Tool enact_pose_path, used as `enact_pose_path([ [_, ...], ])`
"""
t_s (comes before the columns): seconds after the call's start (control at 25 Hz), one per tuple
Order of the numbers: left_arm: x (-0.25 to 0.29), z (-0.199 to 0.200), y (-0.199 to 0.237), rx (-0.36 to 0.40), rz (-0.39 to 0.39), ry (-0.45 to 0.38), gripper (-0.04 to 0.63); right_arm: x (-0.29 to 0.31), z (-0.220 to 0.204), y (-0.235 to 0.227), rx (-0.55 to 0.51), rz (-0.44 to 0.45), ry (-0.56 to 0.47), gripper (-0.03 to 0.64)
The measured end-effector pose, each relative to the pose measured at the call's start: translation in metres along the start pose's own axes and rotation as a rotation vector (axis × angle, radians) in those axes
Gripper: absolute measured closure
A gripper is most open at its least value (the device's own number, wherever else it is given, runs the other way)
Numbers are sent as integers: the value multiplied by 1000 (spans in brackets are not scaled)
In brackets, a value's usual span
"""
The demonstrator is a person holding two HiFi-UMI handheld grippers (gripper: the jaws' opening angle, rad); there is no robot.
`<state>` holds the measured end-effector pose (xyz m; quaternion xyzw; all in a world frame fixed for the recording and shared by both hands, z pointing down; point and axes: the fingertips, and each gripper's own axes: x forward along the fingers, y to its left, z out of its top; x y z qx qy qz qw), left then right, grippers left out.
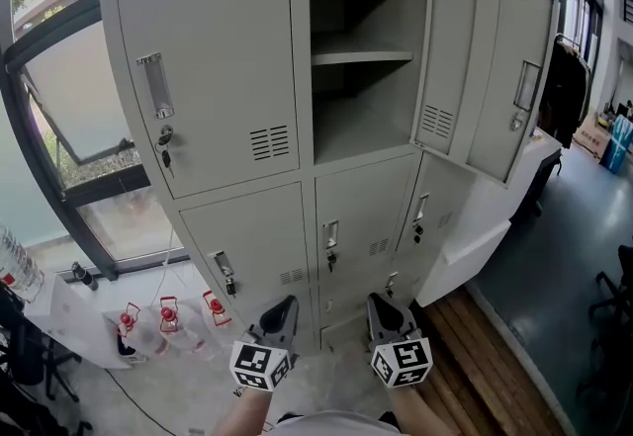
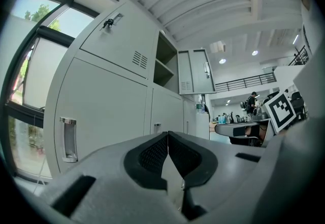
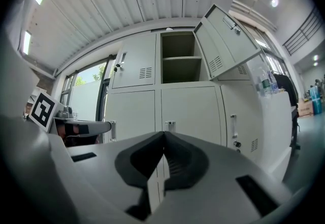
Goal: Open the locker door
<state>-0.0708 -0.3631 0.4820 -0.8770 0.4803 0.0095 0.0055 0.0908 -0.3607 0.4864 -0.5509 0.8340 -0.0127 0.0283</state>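
A bank of grey lockers [image 1: 297, 177] fills the head view. The top middle compartment [image 1: 361, 118] stands open, showing a shelf [image 1: 362, 56]; its door [image 1: 445, 58] is swung out to the right. A second door [image 1: 519, 78] beside it also hangs ajar. The top left door [image 1: 213, 68] is closed, with a key [image 1: 165, 139] under its handle. My left gripper [image 1: 280, 310] and right gripper [image 1: 384, 309] hang low before the bottom lockers, apart from every door. Both are shut with nothing between the pads, as the left gripper [image 2: 167, 135] and the right gripper [image 3: 163, 134] show in their own views, where the open door [image 3: 228, 40] sits high up.
Several red-capped water bottles [image 1: 166, 317] stand on the floor at the lower left, by a large window [image 1: 59, 128]. A white desk [image 1: 495, 226] adjoins the lockers on the right, over a strip of wooden floor [image 1: 485, 355]. People and desks show far off in the left gripper view.
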Motion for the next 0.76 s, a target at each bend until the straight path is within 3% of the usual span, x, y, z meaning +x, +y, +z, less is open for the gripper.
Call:
enact_pose_path([
  [0.76,5,-6,11,-14,5,6,584,8,-8,0,17,-13,14,604],
])
